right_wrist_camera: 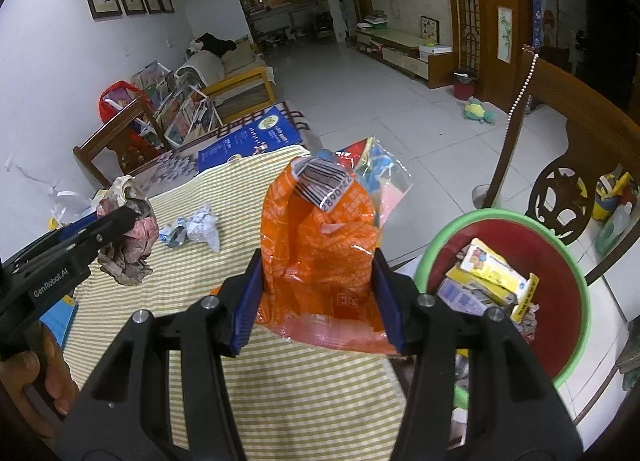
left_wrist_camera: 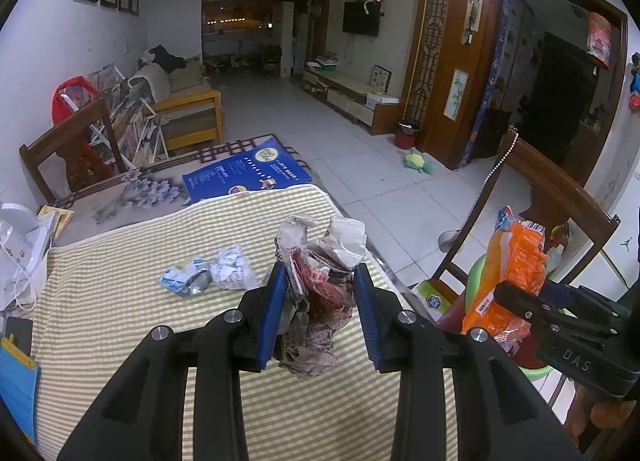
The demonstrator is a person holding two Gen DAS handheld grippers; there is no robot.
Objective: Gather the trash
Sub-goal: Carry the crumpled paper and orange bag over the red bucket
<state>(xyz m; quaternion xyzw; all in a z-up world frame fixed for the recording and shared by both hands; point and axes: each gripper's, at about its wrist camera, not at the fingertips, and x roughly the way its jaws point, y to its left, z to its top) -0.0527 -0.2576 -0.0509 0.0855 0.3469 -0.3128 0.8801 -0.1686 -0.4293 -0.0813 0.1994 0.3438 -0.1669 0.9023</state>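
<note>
Right claw (right_wrist_camera: pixel 316 301) pinching orange wrapper (right_wrist_camera: pixel 320 245), bin (right_wrist_camera: pixel 576 281) just right off bench edge; left claw (left_wrist_camera: pixel 320 301) pinching newspaper wad (left_wrist_camera: pixel 316 285), farther.

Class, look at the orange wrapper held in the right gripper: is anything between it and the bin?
Nothing visible. The orange wrapper sits in the right gripper, and the bin stands open just beside it.

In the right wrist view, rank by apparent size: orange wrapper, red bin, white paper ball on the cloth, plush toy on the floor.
1. Orange wrapper and red bin: look alike; the wrapper sits nearest the camera, so unsure.
2. White paper ball.
3. Plush toy, far off, so it looks smallest.
</note>
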